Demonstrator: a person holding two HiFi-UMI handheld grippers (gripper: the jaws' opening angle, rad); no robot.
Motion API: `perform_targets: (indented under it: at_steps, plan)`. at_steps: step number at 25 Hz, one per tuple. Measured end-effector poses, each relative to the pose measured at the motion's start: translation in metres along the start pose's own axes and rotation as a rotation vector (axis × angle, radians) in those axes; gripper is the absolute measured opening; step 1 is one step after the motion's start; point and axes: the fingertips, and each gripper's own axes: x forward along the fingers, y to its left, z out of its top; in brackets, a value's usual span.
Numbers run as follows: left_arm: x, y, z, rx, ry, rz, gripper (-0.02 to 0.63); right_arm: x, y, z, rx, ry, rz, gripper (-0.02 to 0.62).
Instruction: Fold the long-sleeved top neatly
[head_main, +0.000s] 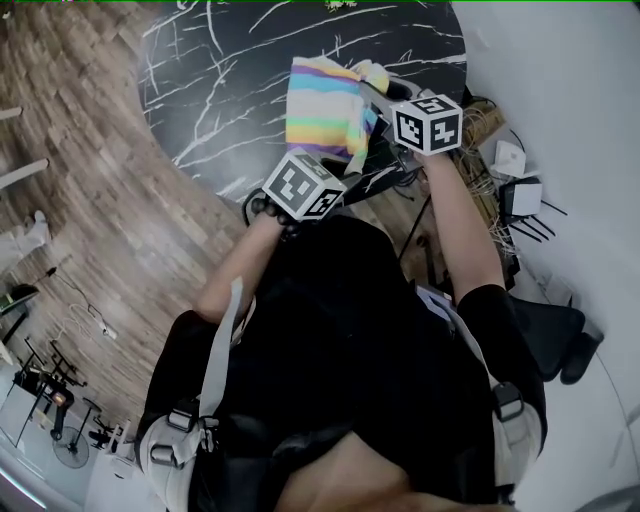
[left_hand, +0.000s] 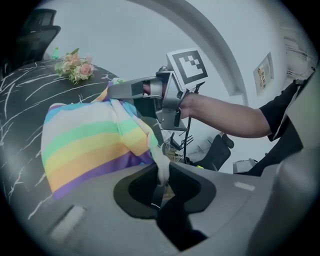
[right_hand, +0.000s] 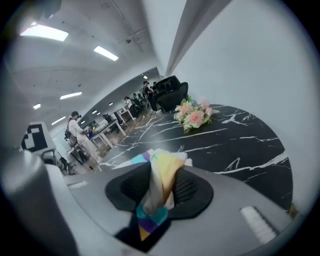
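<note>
Together left gripper (left_hand: 160, 181), right gripper (right_hand: 157, 192) pinch striped top (head_main: 320, 110); table (head_main: 230, 70) beneath.

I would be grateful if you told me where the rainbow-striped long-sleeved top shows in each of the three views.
Head view: rainbow-striped long-sleeved top at upper centre, over the black white-veined marble table.
Left gripper view: left of centre, with one edge running down into the jaws.
Right gripper view: lower centre, bunched between the jaws.
Shared landmark: that table, at the left edge and at right.
</note>
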Motion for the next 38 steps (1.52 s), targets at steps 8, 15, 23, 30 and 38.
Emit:
perform_targets:
  at_steps: [8,15,23,30,38]
  plan:
    - [0.009,-0.005,-0.009,-0.072,-0.019,0.010,0.127,-0.023,-0.052,-0.029,-0.018,0.035,-0.165,0.246]
    - [-0.011,0.016,-0.009,-0.086,-0.081,0.134,0.127,-0.049,-0.060,-0.029,-0.017,-0.005,-0.200,0.253]
    - [-0.036,0.038,0.012,-0.016,-0.185,0.291,0.127,-0.036,-0.004,-0.021,-0.120,-0.048,-0.087,0.194]
    - [-0.051,0.078,0.006,0.014,-0.204,0.451,0.127,-0.003,0.037,-0.043,-0.115,-0.034,0.004,0.176]
    - [-0.041,0.097,-0.025,-0.010,-0.161,0.421,0.138,0.016,0.044,-0.072,-0.071,-0.018,-0.022,0.175]
